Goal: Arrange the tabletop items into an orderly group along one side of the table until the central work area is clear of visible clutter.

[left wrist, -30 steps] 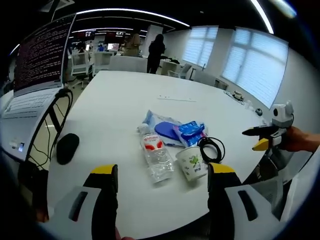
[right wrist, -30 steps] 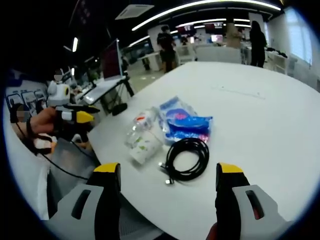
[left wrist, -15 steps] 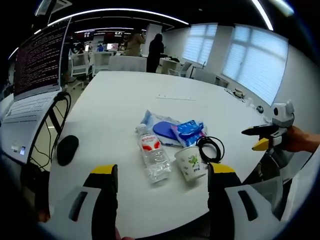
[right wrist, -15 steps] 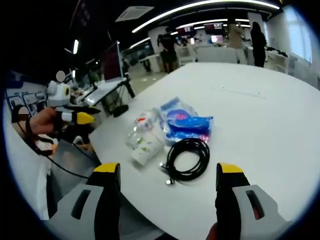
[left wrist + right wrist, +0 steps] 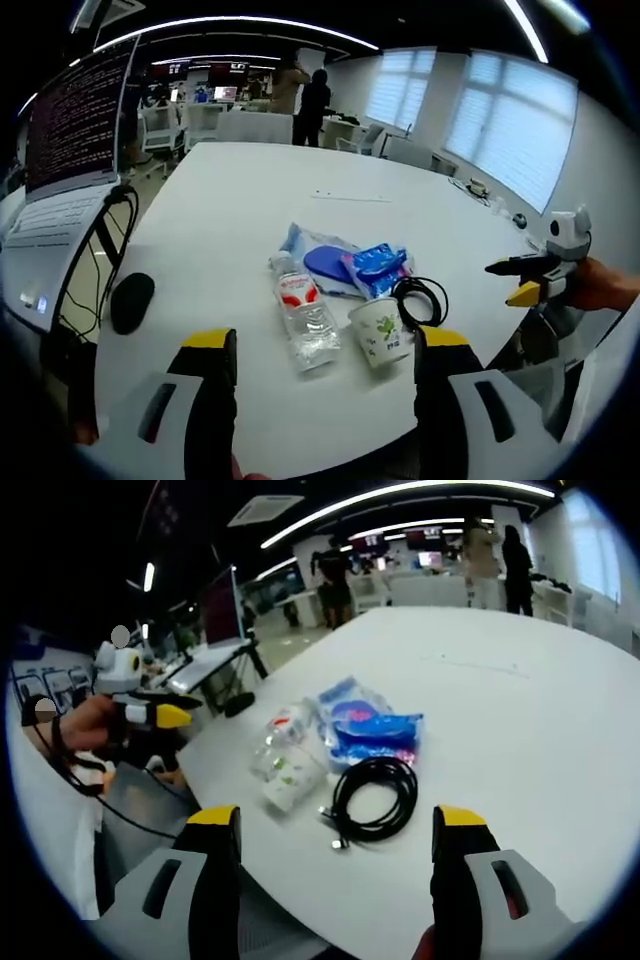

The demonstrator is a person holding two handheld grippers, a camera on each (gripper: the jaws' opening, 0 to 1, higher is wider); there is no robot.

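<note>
Landmark: white table (image 5: 240, 200), (image 5: 520, 730); the clutter sits in one cluster near its near edge in the left gripper view

Water bottle (image 5: 303, 322): lying on its side, cap end toward the blue packets; in the right gripper view (image 5: 277, 735) it lies beyond the cup

Paper cup (image 5: 383, 333): tipped on its side just beside the bottle, touching the cable; also at (image 5: 292, 777)

Black cable (image 5: 421, 301): coiled, just beside the cup; at (image 5: 374, 798) nearest the right gripper

Blue packets (image 5: 350, 265): overlapping, behind bottle and cup; (image 5: 365, 723)

Black mouse (image 5: 131, 301): well apart from the cluster, near the table's edge by a laptop (image 5: 70, 150)

Left gripper (image 5: 322, 400): jaws wide apart, nothing between them, short of the cluster; seen held off the table edge at (image 5: 150, 715)

Right gripper (image 5: 325, 875): jaws wide apart, holding nothing; seen off the table edge at (image 5: 520, 280)
</note>
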